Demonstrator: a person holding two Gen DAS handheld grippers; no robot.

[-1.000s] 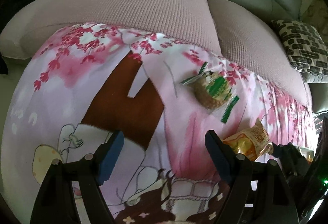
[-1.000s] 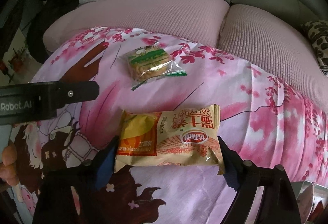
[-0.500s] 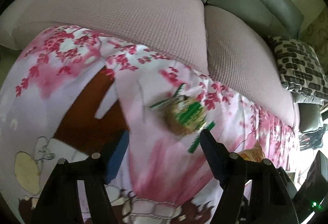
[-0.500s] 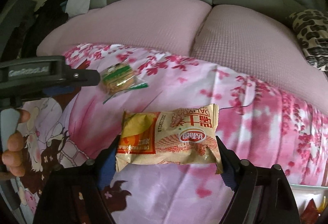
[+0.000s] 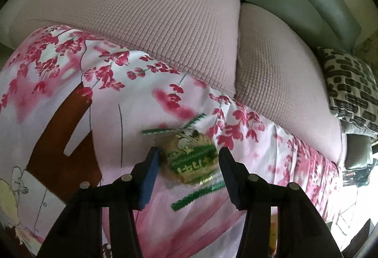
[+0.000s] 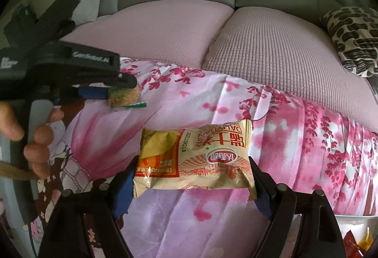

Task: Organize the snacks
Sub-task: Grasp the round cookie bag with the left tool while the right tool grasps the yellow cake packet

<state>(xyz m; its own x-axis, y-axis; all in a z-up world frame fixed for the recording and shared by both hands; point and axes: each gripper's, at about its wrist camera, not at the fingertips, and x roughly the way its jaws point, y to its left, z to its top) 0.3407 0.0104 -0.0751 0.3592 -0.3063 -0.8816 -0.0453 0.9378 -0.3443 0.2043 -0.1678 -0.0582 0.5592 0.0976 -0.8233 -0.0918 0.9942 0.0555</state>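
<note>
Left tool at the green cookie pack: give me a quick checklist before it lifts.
1. Cookie pack between the left tool's pads: ok.
2. Pads pressing on the pack: cannot tell; the jaws have just been closing and a gap shows in the left wrist view.
3. Pack centred in the jaws: ok.
4. Cloth clear of the pads: cannot tell.
5. Right tool gripping the yellow bag: ok, ends clamped.
6. Tools apart from each other: ok, seen from the right wrist.
</note>
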